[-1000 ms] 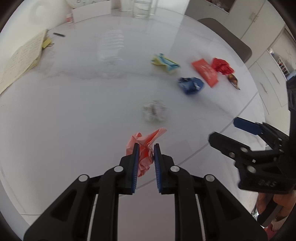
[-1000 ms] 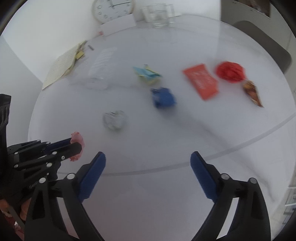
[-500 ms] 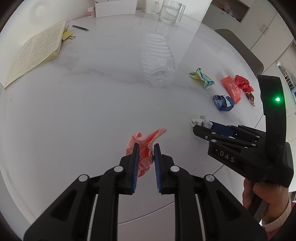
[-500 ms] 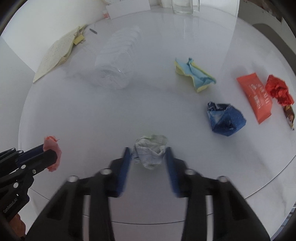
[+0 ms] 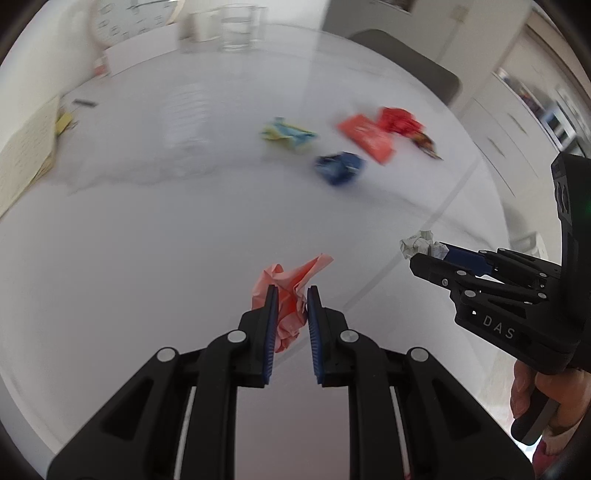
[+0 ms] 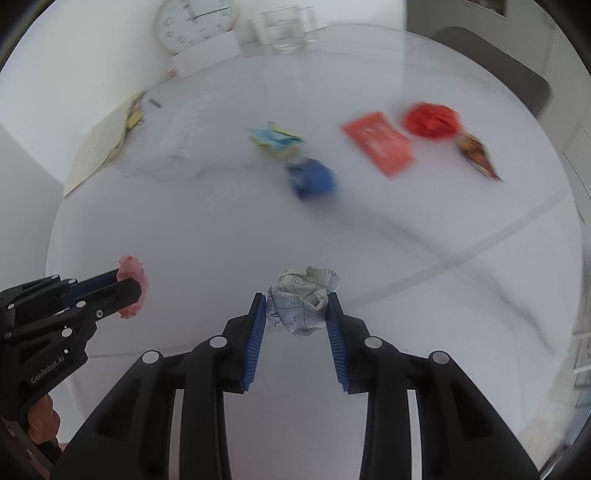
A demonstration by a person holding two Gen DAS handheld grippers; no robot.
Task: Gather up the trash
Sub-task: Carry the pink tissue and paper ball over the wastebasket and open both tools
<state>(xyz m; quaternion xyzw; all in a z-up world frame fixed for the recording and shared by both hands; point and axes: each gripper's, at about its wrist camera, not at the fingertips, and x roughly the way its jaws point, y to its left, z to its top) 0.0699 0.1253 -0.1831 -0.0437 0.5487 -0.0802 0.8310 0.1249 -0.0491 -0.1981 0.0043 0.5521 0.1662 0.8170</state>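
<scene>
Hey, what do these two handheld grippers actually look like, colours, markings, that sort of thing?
Both are matte black plastic with silver rivets at the linkage joints and ribbed blue pads lining the jaws. The right gripper has DAS in pale letters on its side; the left gripper reads GenRobot.AI. A bare hand grips the right one's handle, with a pale cuff and red sleeve below.

A: Right gripper point(image 6: 297, 308), bottom centre: blue pads pressed on both sides of a crumpled white printed paper ball point(image 6: 302, 301).

B: Left gripper point(image 6: 127, 286)?

A: Lower left, clamped on a crumpled pink paper point(image 6: 131, 271).

B: Rest of the white table point(image 6: 221, 240)?

A: Blurred. Blue wad point(image 6: 312, 179) at centre, yellow-blue wrapper point(image 6: 275, 138) above it; orange packet point(image 6: 378, 146), red wad point(image 6: 430, 120) and brown wrapper point(image 6: 478, 157) upper right. Notebook point(image 6: 98, 147) upper left, wall clock point(image 6: 195, 18) at top.
</scene>
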